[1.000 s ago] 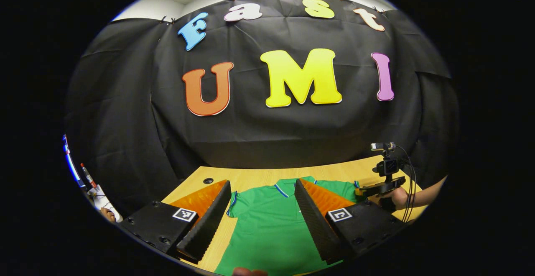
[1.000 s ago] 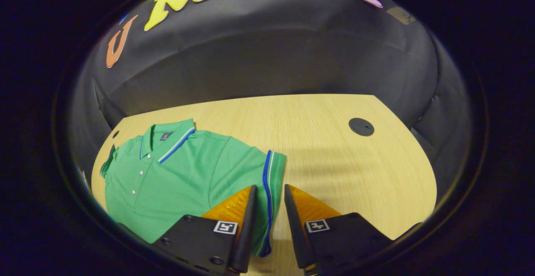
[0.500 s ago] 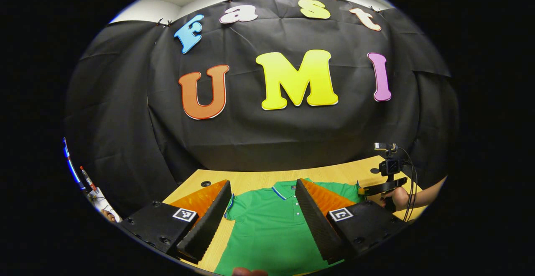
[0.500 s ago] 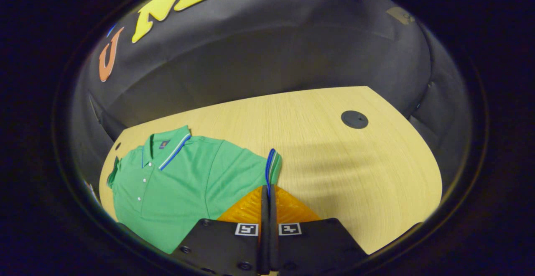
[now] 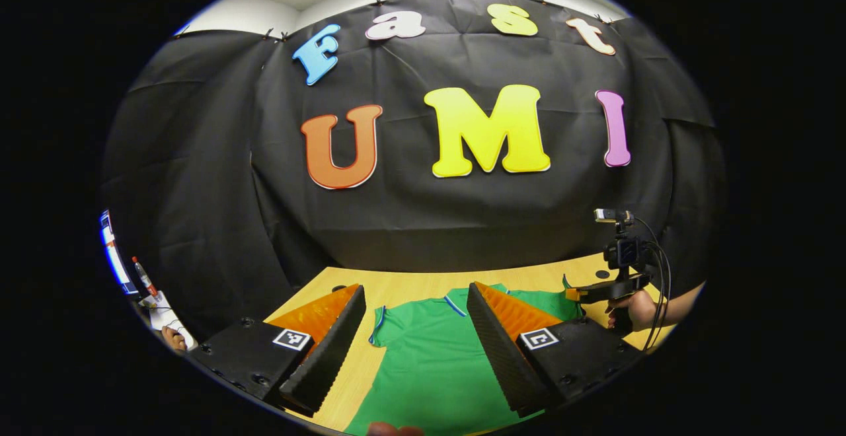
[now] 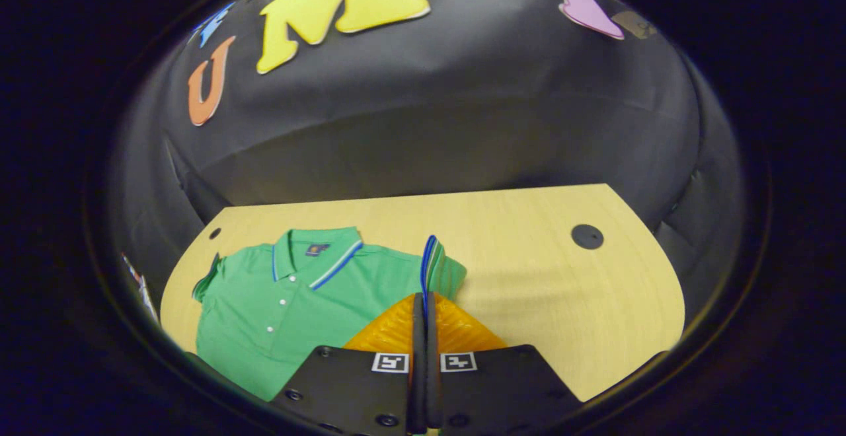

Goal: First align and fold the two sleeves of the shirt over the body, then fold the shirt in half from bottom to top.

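Green polo shirt (image 6: 291, 304) flat on the pale wooden table (image 6: 529, 277), collar away; right gripper (image 6: 425, 317) clenched on the raised striped sleeve cuff (image 6: 431, 265), shirt body lying to its left; left gripper (image 5: 416, 343) released above the shirt

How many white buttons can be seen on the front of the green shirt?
3, in a row down the placket of the shirt below the collar: top, middle, lowest. More may be hidden lower down.

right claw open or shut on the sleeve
Shut: in the right gripper view the right claw has its fingers pressed together with the sleeve's striped cuff pinched between them, lifted off the table.
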`<move>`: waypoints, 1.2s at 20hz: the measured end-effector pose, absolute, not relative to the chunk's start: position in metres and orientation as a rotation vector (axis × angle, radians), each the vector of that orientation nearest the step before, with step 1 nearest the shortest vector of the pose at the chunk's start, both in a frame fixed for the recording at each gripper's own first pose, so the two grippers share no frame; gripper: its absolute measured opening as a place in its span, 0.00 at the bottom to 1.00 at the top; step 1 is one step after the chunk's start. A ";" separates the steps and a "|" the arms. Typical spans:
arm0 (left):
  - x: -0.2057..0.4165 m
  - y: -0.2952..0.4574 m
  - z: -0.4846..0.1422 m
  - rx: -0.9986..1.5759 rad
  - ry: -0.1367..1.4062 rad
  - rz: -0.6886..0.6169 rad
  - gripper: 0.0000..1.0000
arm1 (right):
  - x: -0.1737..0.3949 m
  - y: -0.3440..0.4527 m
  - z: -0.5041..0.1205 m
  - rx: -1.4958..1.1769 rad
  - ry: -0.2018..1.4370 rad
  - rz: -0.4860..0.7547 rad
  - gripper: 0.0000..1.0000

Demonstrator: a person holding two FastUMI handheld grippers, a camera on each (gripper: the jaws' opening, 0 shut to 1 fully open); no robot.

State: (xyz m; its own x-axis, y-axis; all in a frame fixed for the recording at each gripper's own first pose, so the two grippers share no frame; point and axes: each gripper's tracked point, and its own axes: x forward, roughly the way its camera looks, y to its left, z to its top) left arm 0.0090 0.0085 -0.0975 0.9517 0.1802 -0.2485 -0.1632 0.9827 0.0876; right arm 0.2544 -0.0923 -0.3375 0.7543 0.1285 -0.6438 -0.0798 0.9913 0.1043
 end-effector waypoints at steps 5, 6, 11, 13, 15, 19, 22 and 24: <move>-0.009 0.043 -0.092 0.064 0.252 0.253 0.99 | 0.244 -0.025 -0.352 0.026 0.737 0.202 0.03; -0.012 0.050 -0.092 0.061 0.252 0.268 0.99 | 0.243 -0.015 -0.357 0.015 0.744 0.212 0.03; -0.028 0.085 -0.096 0.046 0.268 0.326 0.99 | 0.238 0.009 -0.378 0.011 0.796 0.207 0.06; -0.030 0.095 -0.097 0.041 0.276 0.328 0.99 | 0.236 0.015 -0.376 0.027 0.801 0.206 0.12; -0.027 0.100 -0.100 0.031 0.276 0.315 0.99 | 0.231 0.015 -0.367 0.032 0.795 0.198 0.36; -0.013 0.104 -0.110 0.009 0.291 0.242 0.99 | 0.204 0.008 -0.325 0.043 0.763 0.180 0.71; 0.005 0.102 -0.121 -0.055 0.298 0.156 0.99 | 0.173 0.010 -0.273 0.040 0.708 0.196 0.82; 0.020 0.108 -0.137 -0.080 0.324 0.108 0.99 | 0.148 0.013 -0.238 0.034 0.672 0.214 0.88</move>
State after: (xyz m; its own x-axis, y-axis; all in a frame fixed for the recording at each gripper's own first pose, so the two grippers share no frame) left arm 0.0204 0.1077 -0.1370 0.9423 0.0935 -0.3214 -0.1190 0.9910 -0.0608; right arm 0.1478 0.0131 -0.2381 0.7615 0.2081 -0.6139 -0.1860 0.9774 0.1006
